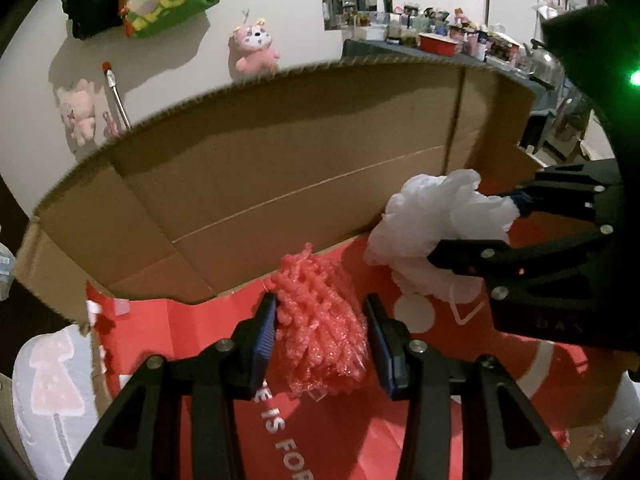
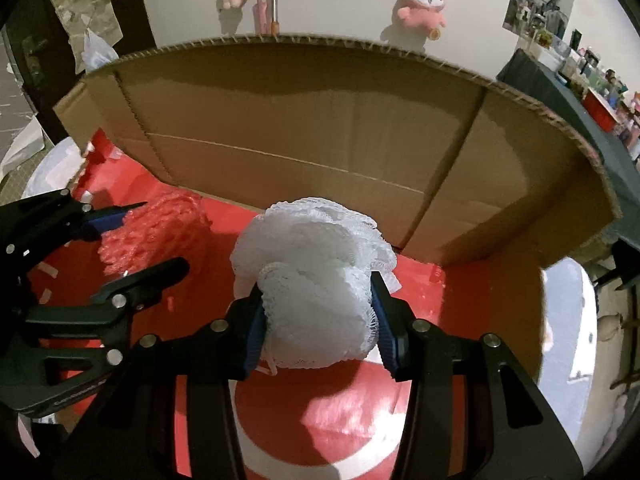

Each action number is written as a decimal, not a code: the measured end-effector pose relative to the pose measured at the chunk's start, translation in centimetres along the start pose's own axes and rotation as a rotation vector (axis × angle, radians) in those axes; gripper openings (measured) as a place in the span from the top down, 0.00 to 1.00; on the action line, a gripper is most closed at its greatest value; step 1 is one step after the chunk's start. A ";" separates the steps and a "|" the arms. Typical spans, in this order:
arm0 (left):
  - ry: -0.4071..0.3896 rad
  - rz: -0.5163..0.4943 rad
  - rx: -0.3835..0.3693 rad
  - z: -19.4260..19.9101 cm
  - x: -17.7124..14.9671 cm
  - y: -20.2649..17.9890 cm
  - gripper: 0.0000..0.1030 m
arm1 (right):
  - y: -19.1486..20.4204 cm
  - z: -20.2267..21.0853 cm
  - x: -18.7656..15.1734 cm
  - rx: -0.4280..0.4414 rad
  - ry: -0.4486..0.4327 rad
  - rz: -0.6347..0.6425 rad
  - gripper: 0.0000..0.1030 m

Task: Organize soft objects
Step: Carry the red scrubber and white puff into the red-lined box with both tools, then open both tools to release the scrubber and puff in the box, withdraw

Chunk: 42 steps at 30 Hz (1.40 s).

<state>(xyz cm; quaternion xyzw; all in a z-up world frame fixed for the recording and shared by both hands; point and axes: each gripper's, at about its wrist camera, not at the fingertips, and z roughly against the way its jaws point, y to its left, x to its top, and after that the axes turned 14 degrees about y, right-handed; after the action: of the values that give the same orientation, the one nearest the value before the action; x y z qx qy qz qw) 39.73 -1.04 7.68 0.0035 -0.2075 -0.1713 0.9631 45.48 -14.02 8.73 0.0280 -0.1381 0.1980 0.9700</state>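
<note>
A pink bath pouf point(image 1: 322, 326) of curly mesh sits pinched between the jaws of the left gripper point(image 1: 320, 336), held over the red printed bottom of an open cardboard box point(image 1: 280, 168). Just to its right, a white mesh bath pouf point(image 2: 316, 292) is squeezed between the jaws of the right gripper point(image 2: 318, 320), also above the box's red floor; the two poufs are near each other but apart. The box's tall brown flap stands behind both. Beyond it, a pink plush toy point(image 2: 424, 4) hangs on the pale wall, and a cluttered shelf point(image 1: 440, 40) runs along the right.
</note>
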 end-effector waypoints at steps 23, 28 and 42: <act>-0.003 0.056 -0.002 -1.0 0.5 0.8 0.43 | 0.1 -1.0 0.0 -0.008 -0.011 -0.006 0.46; -0.018 0.060 -0.001 -0.5 0.3 0.8 0.33 | 0.3 -0.9 -0.1 -0.010 -0.012 -0.010 0.42; -0.079 0.108 0.015 3.2 -1.1 1.1 0.13 | -0.1 1.8 -1.6 -0.013 -0.047 -0.047 0.27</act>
<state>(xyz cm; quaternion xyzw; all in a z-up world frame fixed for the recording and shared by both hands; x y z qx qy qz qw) 37.88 0.58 10.30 -0.0072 -0.2466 -0.1176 0.9619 43.61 -14.96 10.05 0.0297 -0.1612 0.1733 0.9711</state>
